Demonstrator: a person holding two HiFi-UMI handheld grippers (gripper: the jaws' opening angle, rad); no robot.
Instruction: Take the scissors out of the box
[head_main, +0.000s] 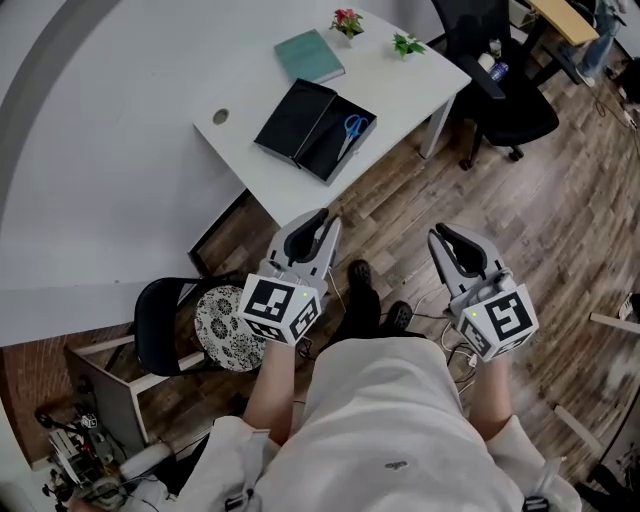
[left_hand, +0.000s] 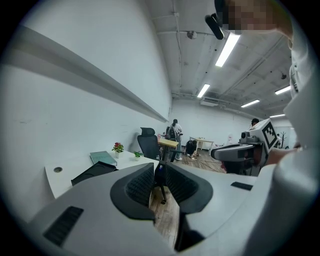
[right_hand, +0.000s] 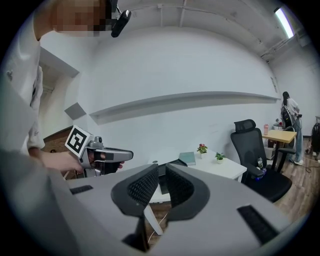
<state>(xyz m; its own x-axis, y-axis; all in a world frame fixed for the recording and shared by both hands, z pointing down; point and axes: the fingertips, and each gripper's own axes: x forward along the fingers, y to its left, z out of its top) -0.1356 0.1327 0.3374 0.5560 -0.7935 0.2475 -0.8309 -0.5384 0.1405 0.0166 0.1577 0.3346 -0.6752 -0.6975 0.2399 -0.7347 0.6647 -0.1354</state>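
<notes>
The scissors (head_main: 352, 128) are made out only in the head view, where blue handles show in the right half of an open black box (head_main: 335, 145); the blades are too small and dark to be told apart from the lining. In the left gripper view the box is seen edge-on as a low dark shape and its contents are hidden, and in the right gripper view it is largely covered by the jaws. The wearer's forearms are cut off by the white garment at the near edge. The left gripper (head_main: 318, 222) and the right gripper (head_main: 445, 236) are held side by side over the floor, well short of the table (head_main: 240, 70). Each gripper's jaws are parted by a narrow gap, with nothing gripped between the ribbed pads (left_hand: 140, 185). On the white table, a teal book (head_main: 309, 56) and two small potted plants (head_main: 347, 21) are set beyond the box. A black office chair (head_main: 500, 90) is placed to the right of the table and a stool (head_main: 225, 320) with a patterned seat to the near left. The floor (head_main: 560, 220) is of wood planks, the wall is white, and strip lights (left_hand: 227, 50) are mounted on the ceiling.
</notes>
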